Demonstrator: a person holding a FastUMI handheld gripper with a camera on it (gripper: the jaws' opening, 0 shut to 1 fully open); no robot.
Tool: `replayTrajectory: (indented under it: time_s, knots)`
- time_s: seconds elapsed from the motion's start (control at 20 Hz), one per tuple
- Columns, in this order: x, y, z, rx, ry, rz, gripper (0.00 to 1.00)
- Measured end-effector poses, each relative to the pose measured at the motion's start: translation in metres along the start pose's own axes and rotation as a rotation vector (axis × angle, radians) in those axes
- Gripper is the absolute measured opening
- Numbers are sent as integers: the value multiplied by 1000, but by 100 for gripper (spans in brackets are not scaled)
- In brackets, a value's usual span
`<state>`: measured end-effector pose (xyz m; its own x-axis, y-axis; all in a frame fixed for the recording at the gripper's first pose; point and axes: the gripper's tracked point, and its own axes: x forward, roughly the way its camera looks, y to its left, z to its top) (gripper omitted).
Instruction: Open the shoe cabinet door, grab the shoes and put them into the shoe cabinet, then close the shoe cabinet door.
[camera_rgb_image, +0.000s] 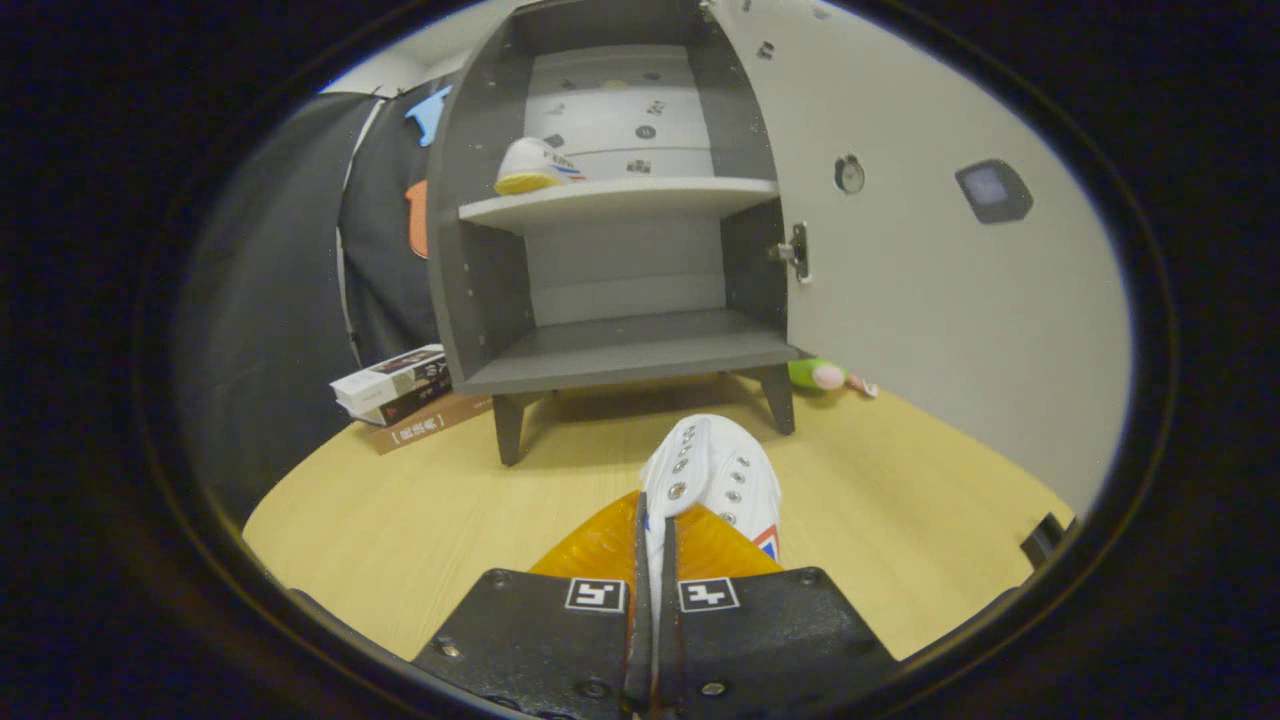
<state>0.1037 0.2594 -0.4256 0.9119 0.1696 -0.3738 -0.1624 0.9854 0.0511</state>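
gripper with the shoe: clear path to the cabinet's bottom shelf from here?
Probably yes. The gripper is shut on the white shoe, the door is swung open, and the bottom shelf looks bare, with bare tabletop between. The other shoe sits on the upper shelf.

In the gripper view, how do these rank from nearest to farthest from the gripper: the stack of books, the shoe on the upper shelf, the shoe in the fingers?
1. Shoe in the fingers: pinched by the gripper, toe pointing ahead.
2. Stack of books: on the table, left of the cabinet legs.
3. Shoe on the upper shelf: inside the open cabinet, left side, farthest.
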Motion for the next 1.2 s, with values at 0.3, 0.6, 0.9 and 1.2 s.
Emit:
replayTrajectory:
  time_s: [0.3,0.6,0.9,1.2]
  knots:
    - [-61,14,82,-85,-111,62,6]
    - [-105,16,157,-74,-142,102,7]
    - [-132,16,247,-97,-217,108,6]
    - [-134,11,343,-130,-276,68,6]
